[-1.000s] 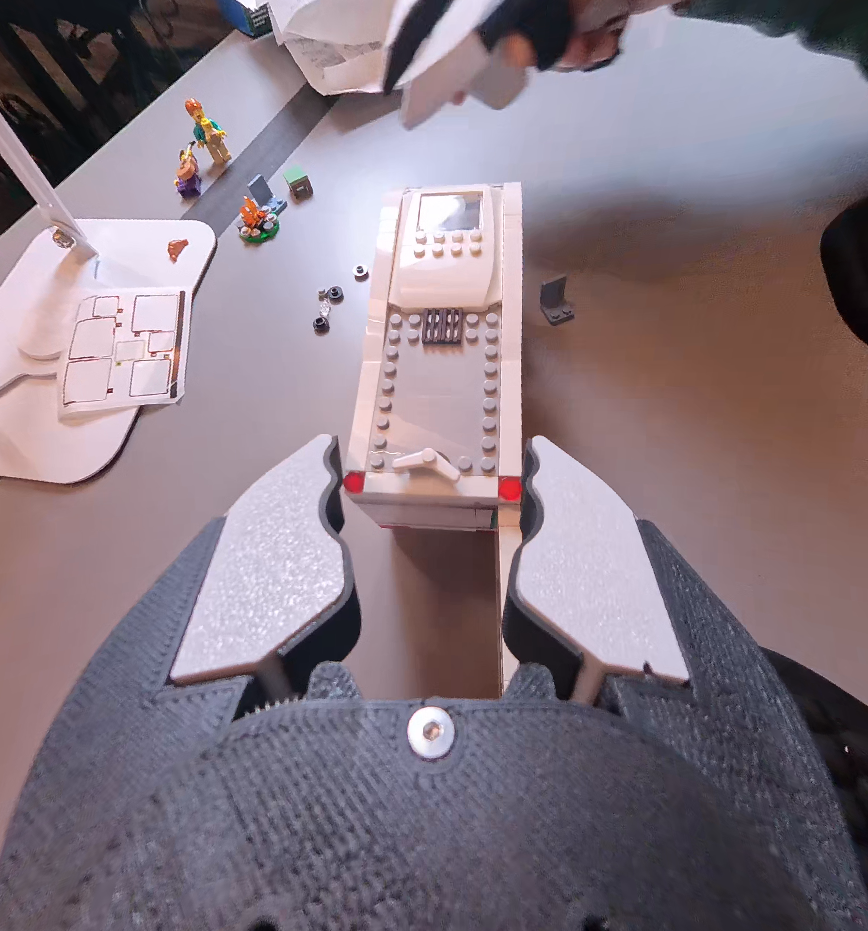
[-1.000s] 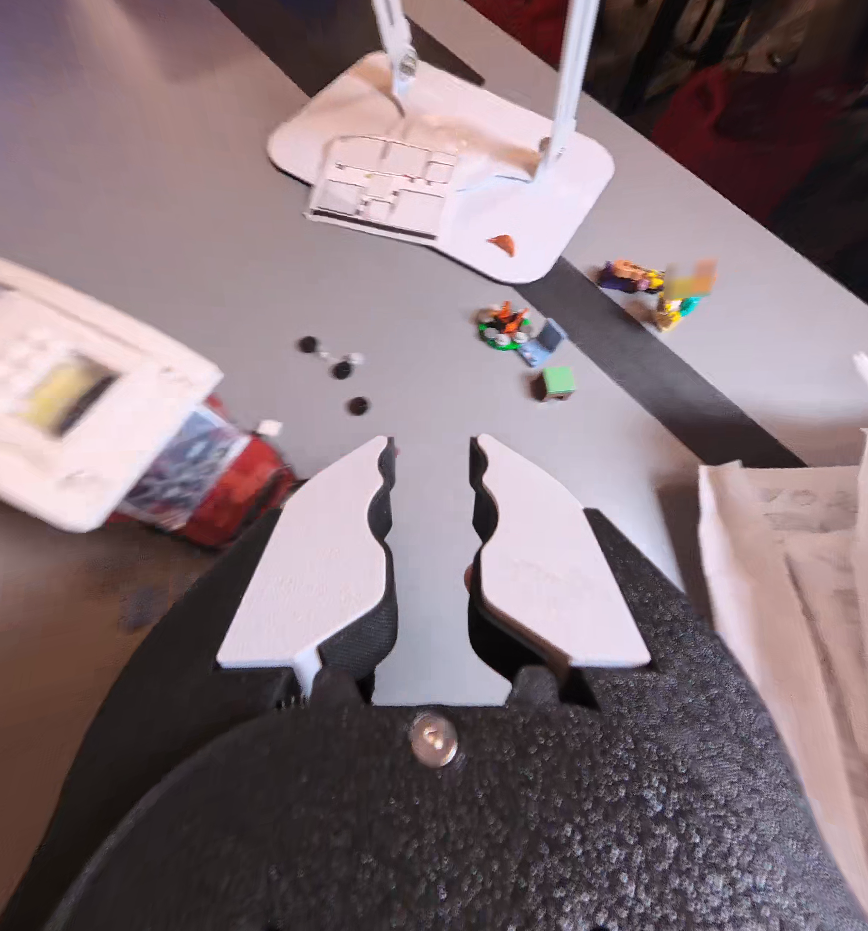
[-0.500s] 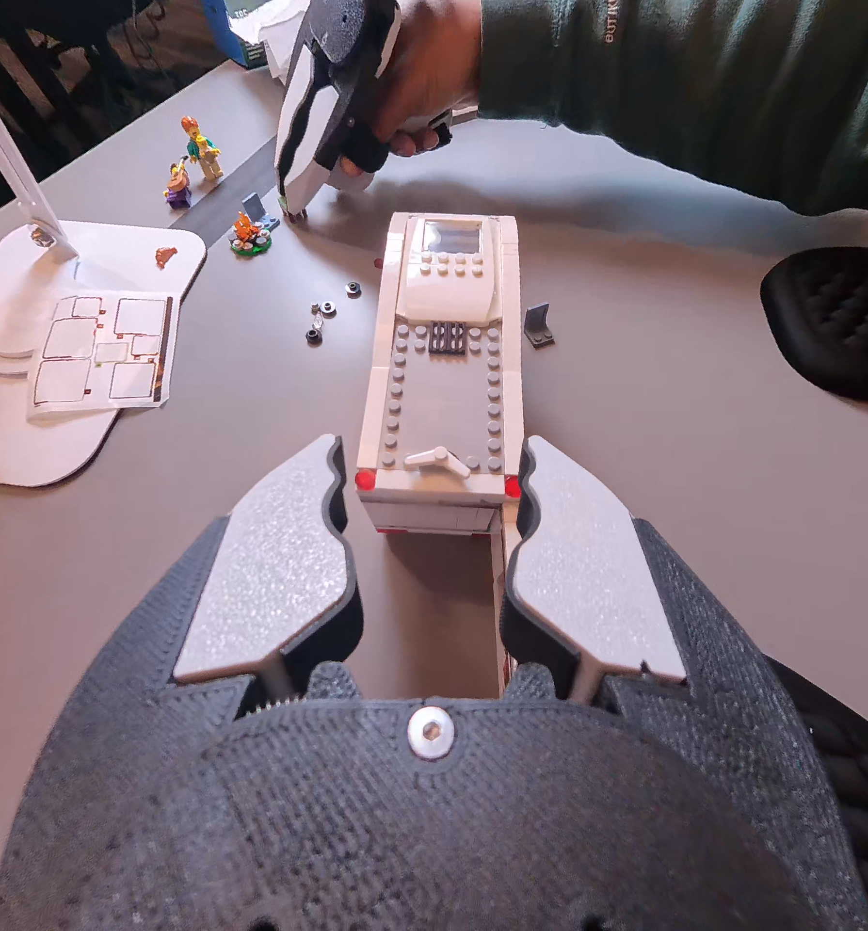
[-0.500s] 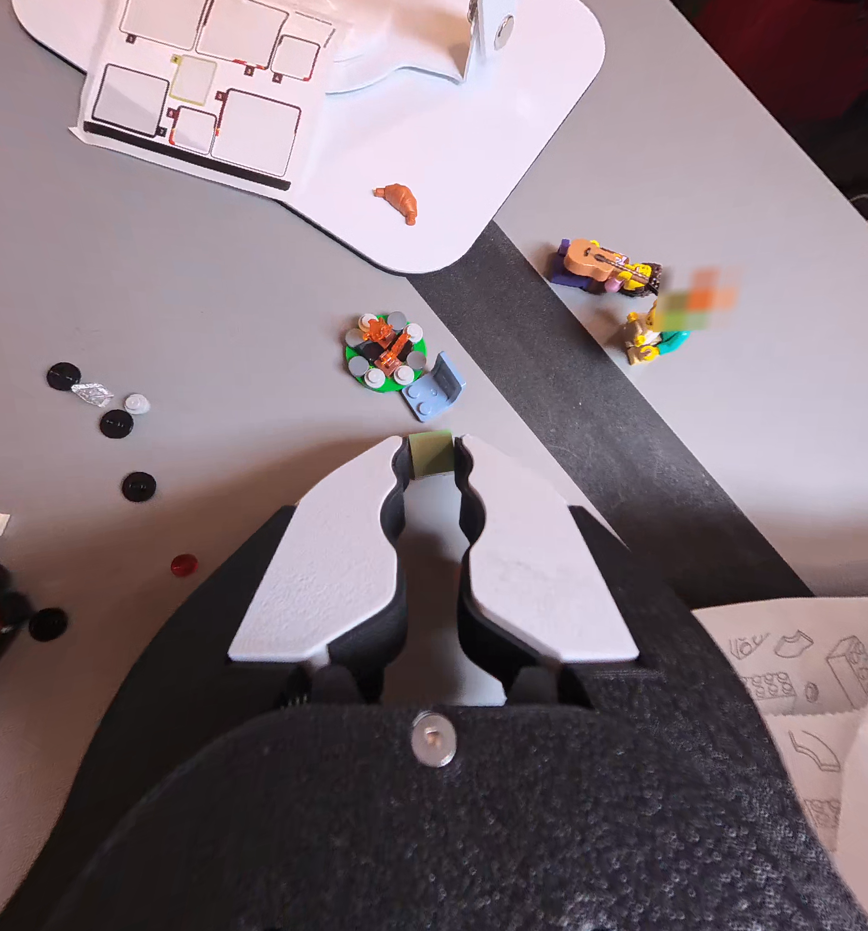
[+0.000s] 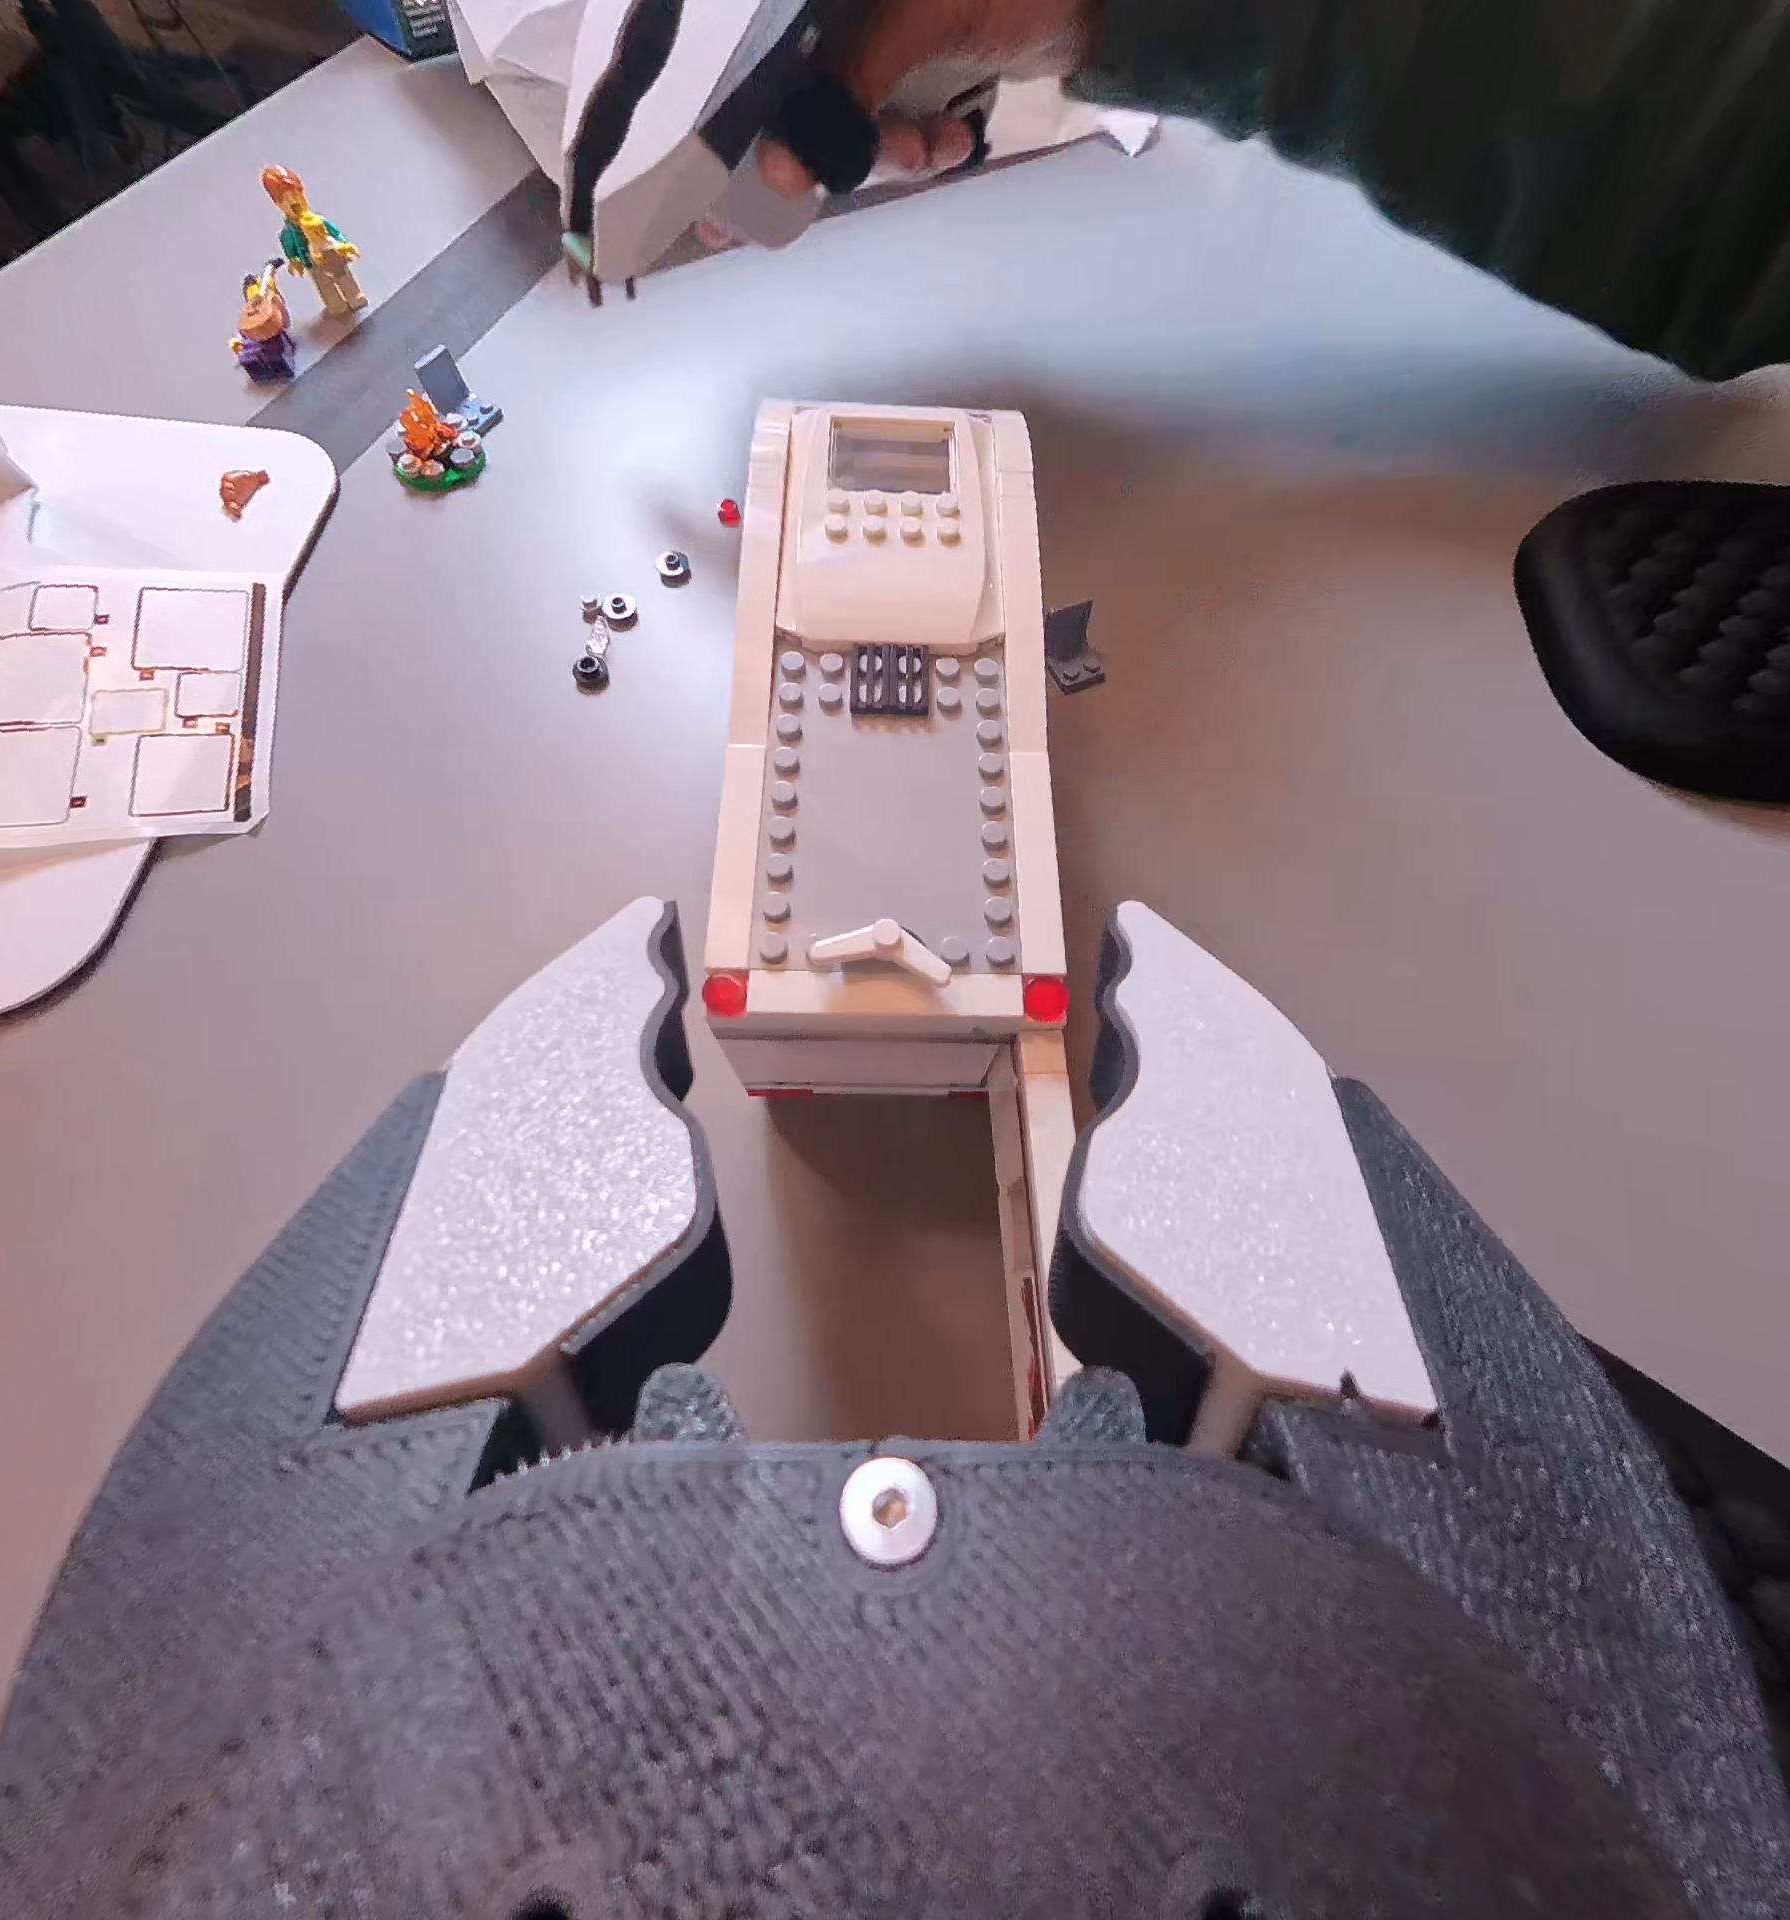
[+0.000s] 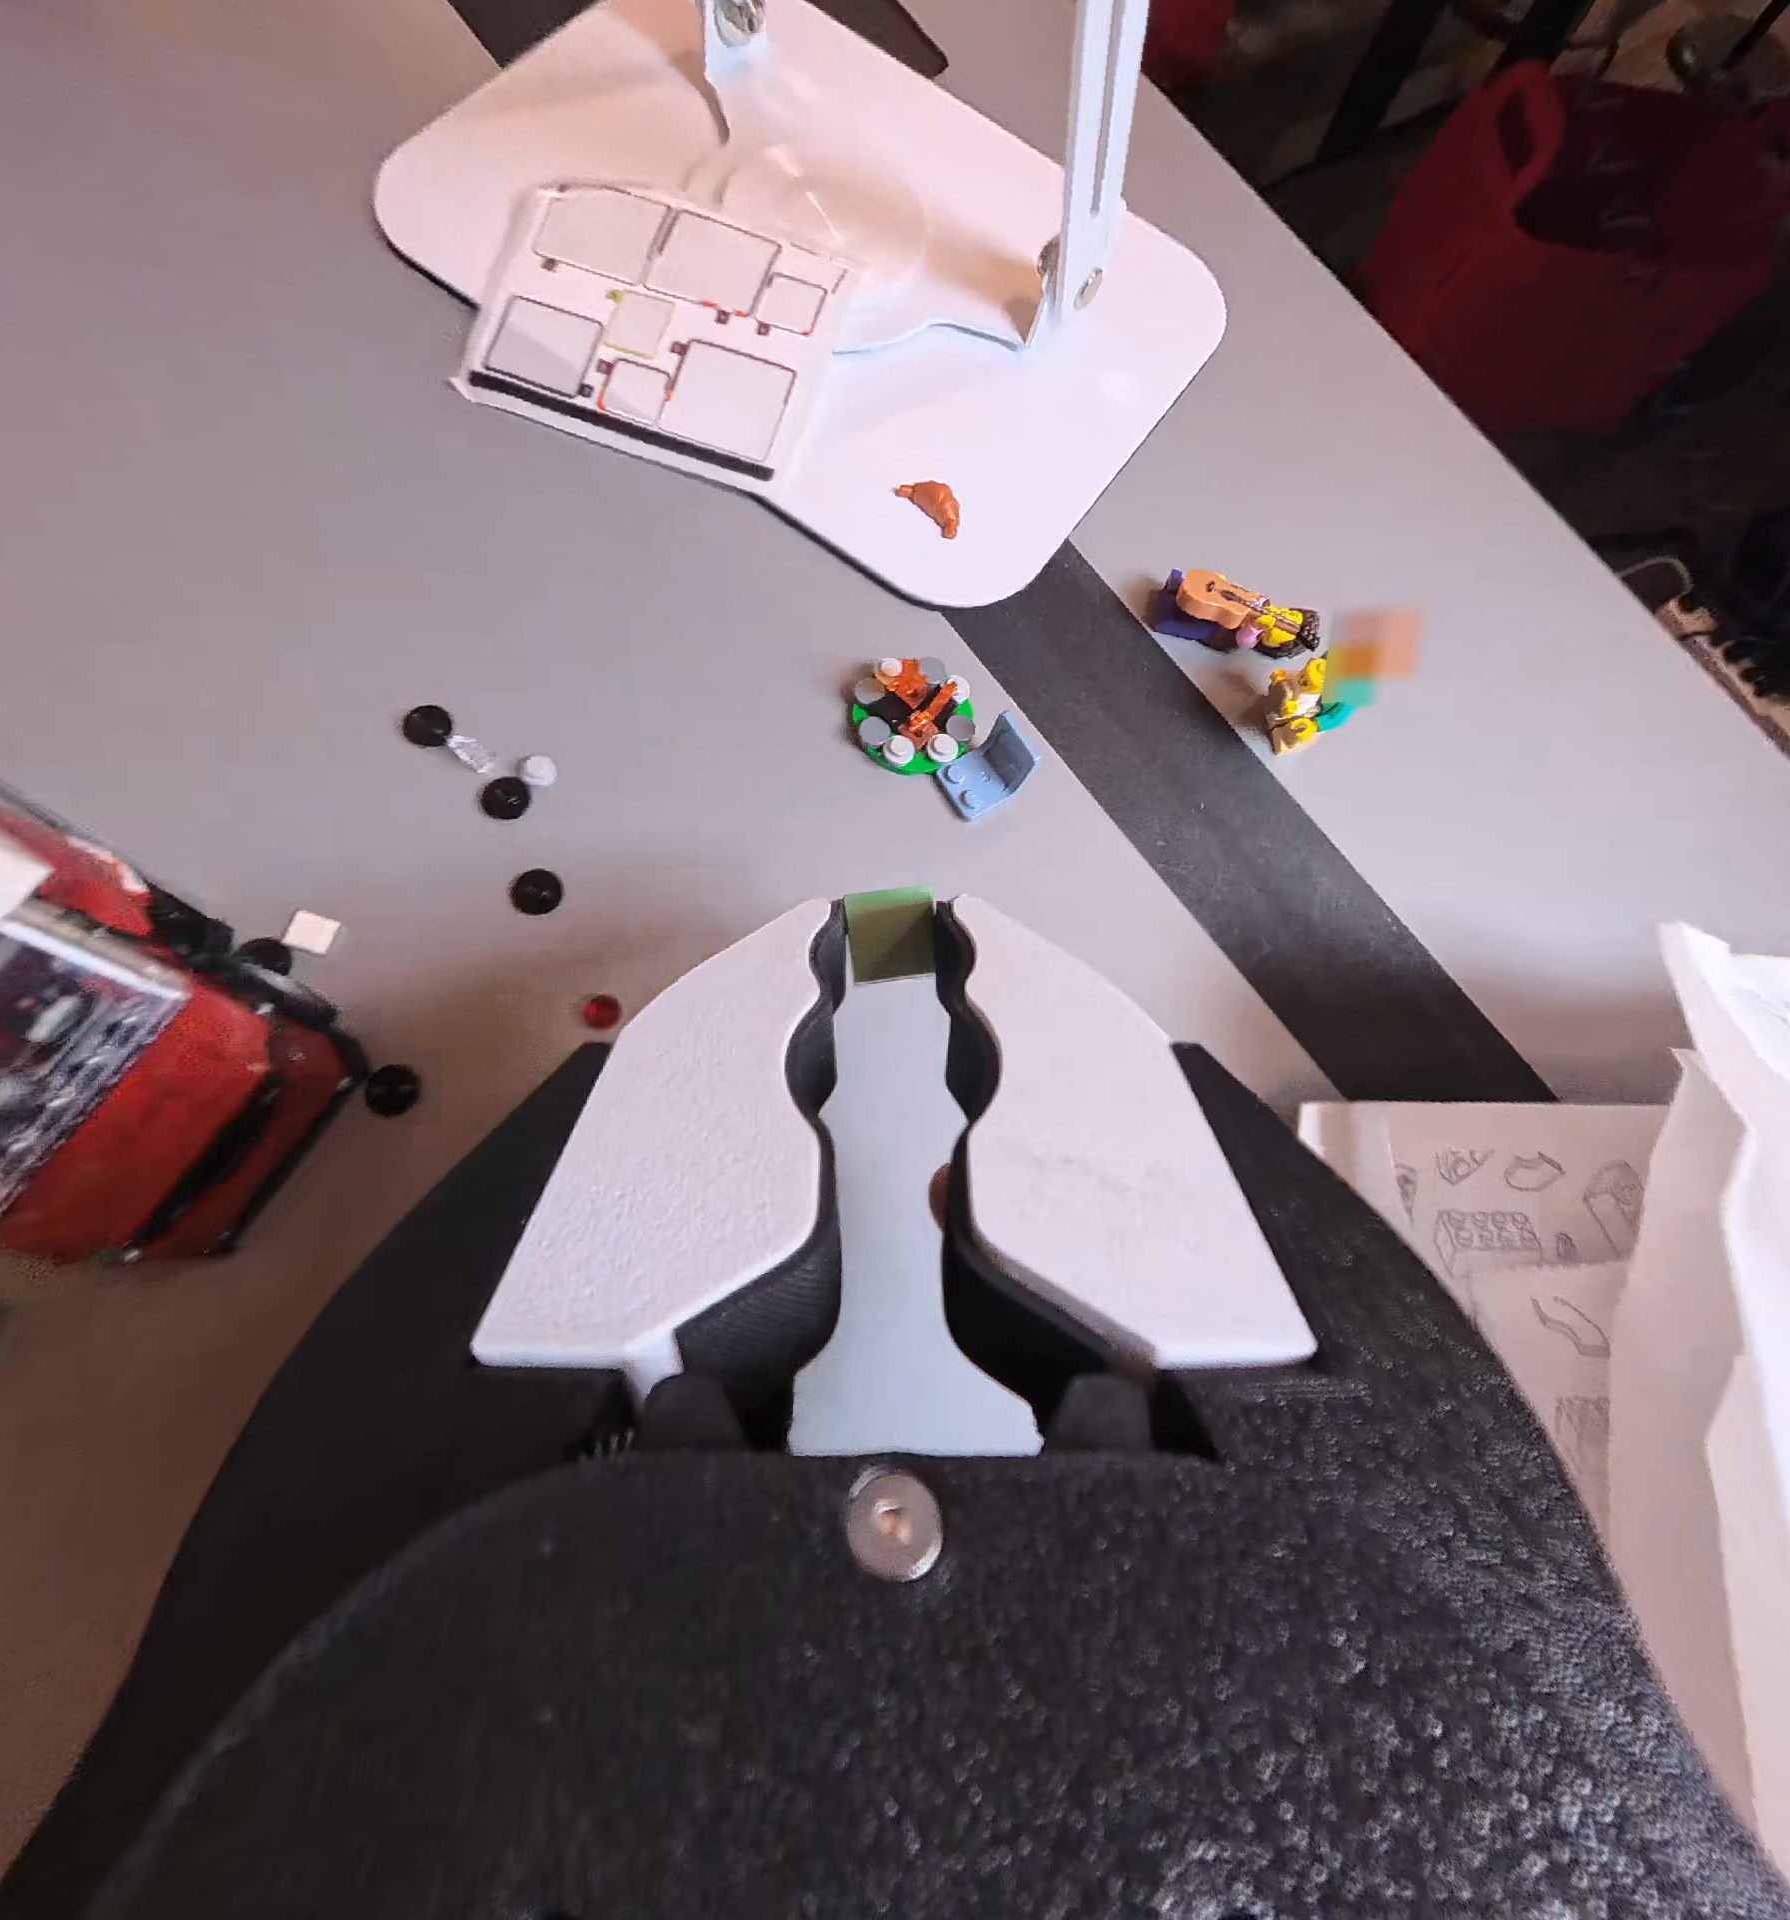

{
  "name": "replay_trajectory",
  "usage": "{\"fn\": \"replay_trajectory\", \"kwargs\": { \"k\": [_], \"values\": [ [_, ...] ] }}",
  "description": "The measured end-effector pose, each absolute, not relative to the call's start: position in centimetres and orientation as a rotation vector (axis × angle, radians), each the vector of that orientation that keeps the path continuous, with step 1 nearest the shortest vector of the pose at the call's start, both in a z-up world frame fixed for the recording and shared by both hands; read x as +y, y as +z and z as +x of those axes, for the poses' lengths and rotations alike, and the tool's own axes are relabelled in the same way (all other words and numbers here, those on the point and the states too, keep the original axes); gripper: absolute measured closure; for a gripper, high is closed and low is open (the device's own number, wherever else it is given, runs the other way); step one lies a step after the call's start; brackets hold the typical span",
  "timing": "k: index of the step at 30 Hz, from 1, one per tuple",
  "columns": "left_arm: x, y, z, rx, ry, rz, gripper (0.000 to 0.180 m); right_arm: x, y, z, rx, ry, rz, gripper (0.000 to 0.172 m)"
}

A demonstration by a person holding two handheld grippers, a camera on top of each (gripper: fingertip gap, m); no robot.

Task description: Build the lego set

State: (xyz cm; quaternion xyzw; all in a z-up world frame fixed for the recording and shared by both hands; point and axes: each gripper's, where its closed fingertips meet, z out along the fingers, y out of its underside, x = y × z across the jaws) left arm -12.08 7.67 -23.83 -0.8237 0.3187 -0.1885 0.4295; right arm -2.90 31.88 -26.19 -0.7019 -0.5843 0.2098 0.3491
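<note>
My left gripper (image 5: 891,935) is open and straddles the rear end of a white brick-built van (image 5: 886,810) with a grey studded roof. There is a gap between each pad and the van's sides. My right gripper (image 6: 889,914) is shut on a small green brick piece (image 6: 889,940), held at the fingertips above the grey table (image 6: 195,520). The left wrist view shows this gripper (image 5: 600,239) far off at the top, in a person's hand, with the green piece (image 5: 577,247) at its tip. The van's red and white front (image 6: 91,1091) shows at the left of the right wrist view.
A green campfire build (image 6: 912,717), a blue seat piece (image 6: 995,774) and two minifigures (image 6: 1244,623) lie ahead. Several black round pieces (image 6: 506,795) lie left. A white stand base (image 6: 1109,416) bears a sticker sheet (image 6: 642,322) and a croissant piece (image 6: 932,504). Paper instructions (image 6: 1493,1226) lie right. Tip to tip, the grippers are about 25 cm apart.
My right gripper came down on the green piece, shut on it and lifted it off the table. My left jaws opened wider, and the right pad came off the van's side.
</note>
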Motion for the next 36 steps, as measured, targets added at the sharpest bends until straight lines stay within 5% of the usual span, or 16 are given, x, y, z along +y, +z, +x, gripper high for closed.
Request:
{"fn": "replay_trajectory", "kwargs": {
  "k": [11, 20, 36],
  "values": [
    [7.9, -24.8, -11.6, 0.914, -0.442, -2.128, 0.104, 21.3, -21.5, 1.8, -1.401, 0.611, -1.797, 0.156],
    [7.7, -24.9, -11.8, 1.021, -0.479, -2.168, 0.110, 10.1, -25.0, -3.0, -1.287, 0.725, -1.880, 0.156],
    [7.8, -24.6, -11.5, 0.991, -0.606, -2.133, 0.113, 10.5, -27.8, -8.6, -1.063, 0.661, -1.899, 0.156]
  ]
}}
